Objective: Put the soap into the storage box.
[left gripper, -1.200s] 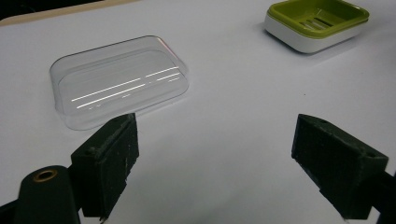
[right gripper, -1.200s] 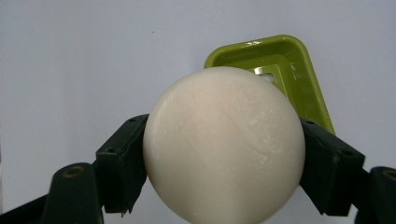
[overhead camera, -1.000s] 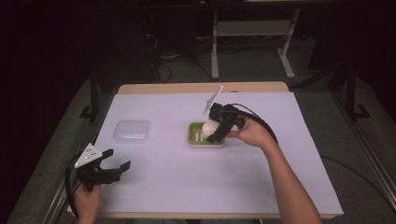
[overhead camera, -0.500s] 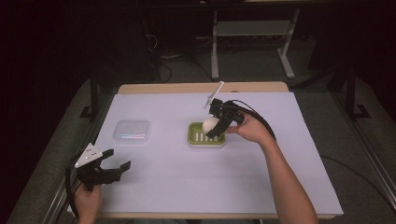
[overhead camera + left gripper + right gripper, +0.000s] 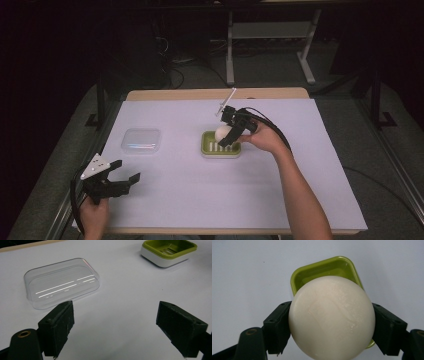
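Note:
A round cream-white soap (image 5: 332,317) sits clamped between the two black jaws of my right gripper (image 5: 332,326), held just above a green soap dish (image 5: 324,268). From above, the soap (image 5: 223,132) and right gripper (image 5: 231,136) hang over the green dish (image 5: 220,148) at the table's middle. My left gripper (image 5: 120,184) rests near the front left corner, open and holding nothing. Its two fingers (image 5: 58,323) stand wide apart over bare white cover, with a clear plastic lid (image 5: 61,282) just beyond them.
The clear lid (image 5: 141,140) lies left of the dish on the white table cover (image 5: 300,165). The green dish (image 5: 168,251) appears at the far right in the left gripper view. A metal stand (image 5: 270,45) is behind the table on the floor.
My right gripper has carried the soap a little forward and lower over the green dish. The left gripper has stayed where it was.

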